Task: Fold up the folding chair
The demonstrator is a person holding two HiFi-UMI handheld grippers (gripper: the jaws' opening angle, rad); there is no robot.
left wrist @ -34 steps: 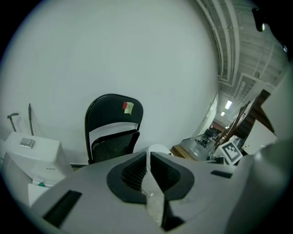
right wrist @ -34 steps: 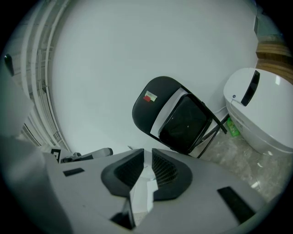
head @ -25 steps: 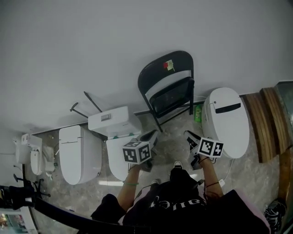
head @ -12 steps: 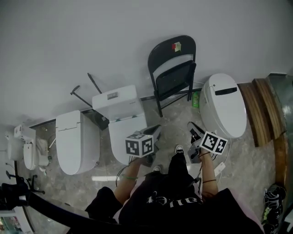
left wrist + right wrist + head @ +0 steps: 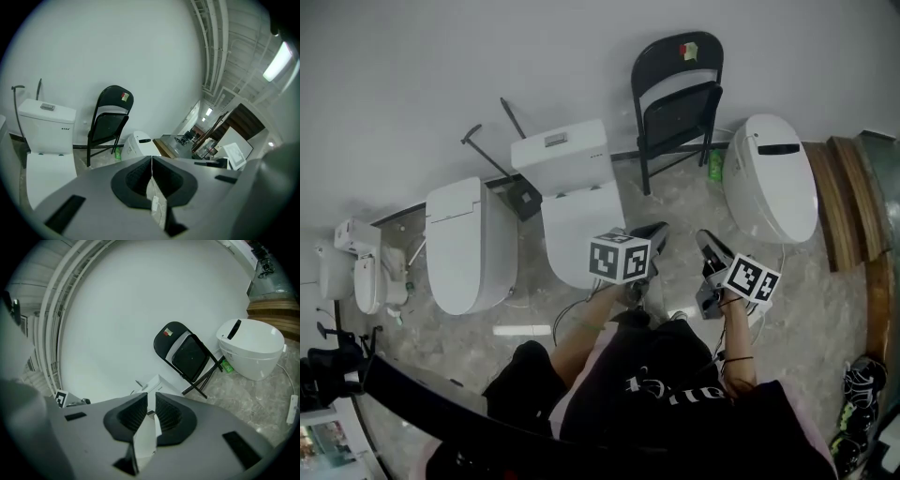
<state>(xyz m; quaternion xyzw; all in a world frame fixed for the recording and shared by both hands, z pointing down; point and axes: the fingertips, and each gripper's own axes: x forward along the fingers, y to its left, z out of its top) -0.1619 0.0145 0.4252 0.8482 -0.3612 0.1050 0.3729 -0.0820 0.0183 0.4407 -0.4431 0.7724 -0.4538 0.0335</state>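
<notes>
The black folding chair (image 5: 680, 103) stands at the white wall with its seat tipped up against the back; it also shows in the left gripper view (image 5: 110, 122) and the right gripper view (image 5: 187, 355). My left gripper (image 5: 653, 234) is held well short of it, over the floor beside a toilet bowl, jaws shut with nothing in them (image 5: 151, 157). My right gripper (image 5: 709, 247) hangs to its right, equally far from the chair, jaws a narrow slit apart and empty (image 5: 151, 394).
A white toilet with a tank (image 5: 572, 187) stands left of the chair, another (image 5: 469, 244) further left. A rounded white toilet (image 5: 772, 178) sits right of the chair, a green bottle (image 5: 715, 166) between them. Wooden steps (image 5: 844, 202) lie at the far right.
The chair now looks smaller and higher in the head view. Both grippers have drawn back from it and shifted right in the picture.
</notes>
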